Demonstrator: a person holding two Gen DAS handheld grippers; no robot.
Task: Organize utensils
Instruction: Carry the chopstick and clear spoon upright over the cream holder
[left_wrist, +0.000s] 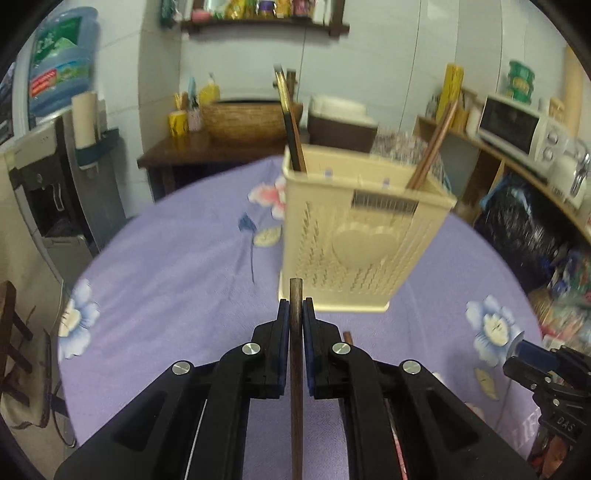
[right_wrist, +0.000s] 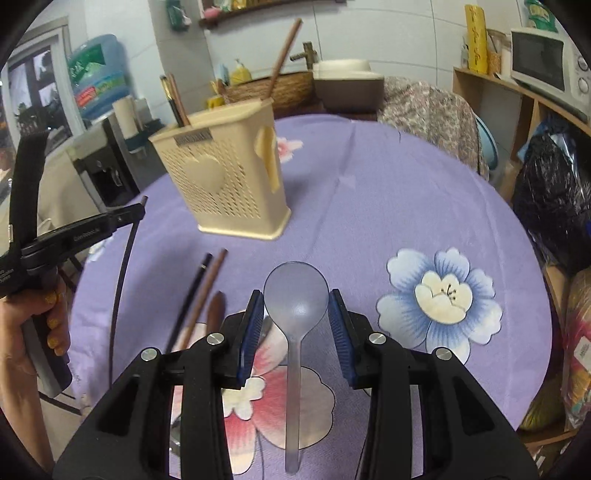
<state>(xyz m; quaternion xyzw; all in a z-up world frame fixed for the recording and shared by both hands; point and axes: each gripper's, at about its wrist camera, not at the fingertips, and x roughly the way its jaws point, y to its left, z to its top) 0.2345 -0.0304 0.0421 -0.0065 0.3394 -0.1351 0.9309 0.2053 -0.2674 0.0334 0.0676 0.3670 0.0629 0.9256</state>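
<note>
A cream perforated utensil holder (left_wrist: 354, 236) stands on the purple floral tablecloth (left_wrist: 166, 277) with chopsticks (left_wrist: 290, 125) sticking up in it. It also shows in the right wrist view (right_wrist: 225, 184). My left gripper (left_wrist: 295, 314) is shut on a dark chopstick (left_wrist: 296, 369), held in the air just before the holder's base; the same gripper (right_wrist: 136, 212) shows at the left of the right wrist view. My right gripper (right_wrist: 295, 314) is open, its fingers on either side of a translucent blue spoon (right_wrist: 295, 295) that lies on the cloth. Loose chopsticks (right_wrist: 207, 291) lie left of the spoon.
The round table's edge (left_wrist: 96, 258) curves at the left, with a water dispenser (left_wrist: 55, 177) beyond it. A wooden side table with a basket (left_wrist: 251, 118) stands behind. Shelves with a microwave (left_wrist: 517, 129) and a black bag (left_wrist: 517, 221) are at the right.
</note>
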